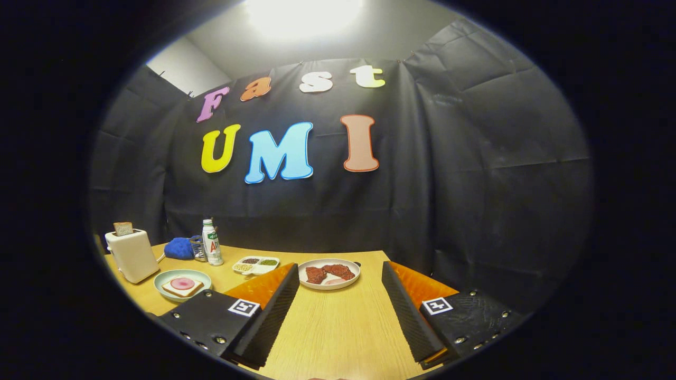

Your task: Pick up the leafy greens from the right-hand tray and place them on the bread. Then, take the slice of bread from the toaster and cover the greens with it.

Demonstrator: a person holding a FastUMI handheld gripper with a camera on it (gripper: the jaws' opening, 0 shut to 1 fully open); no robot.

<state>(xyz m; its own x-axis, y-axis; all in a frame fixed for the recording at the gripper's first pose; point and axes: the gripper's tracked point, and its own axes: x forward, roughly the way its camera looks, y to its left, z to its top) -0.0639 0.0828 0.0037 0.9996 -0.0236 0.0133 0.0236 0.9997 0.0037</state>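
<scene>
Beyond the spread, empty tongs [338, 285], a plate [329, 274] of reddish greens.

On the surface [338, 327], a plate of greens [329, 273] lies just beyond the open claw [338, 311]. Left of it sit a divided tray [256, 265], a bottle [212, 243], then a plate with bread [182, 285]. A toaster [132, 255] holding a slice [123, 228] stands farthest left.
</scene>
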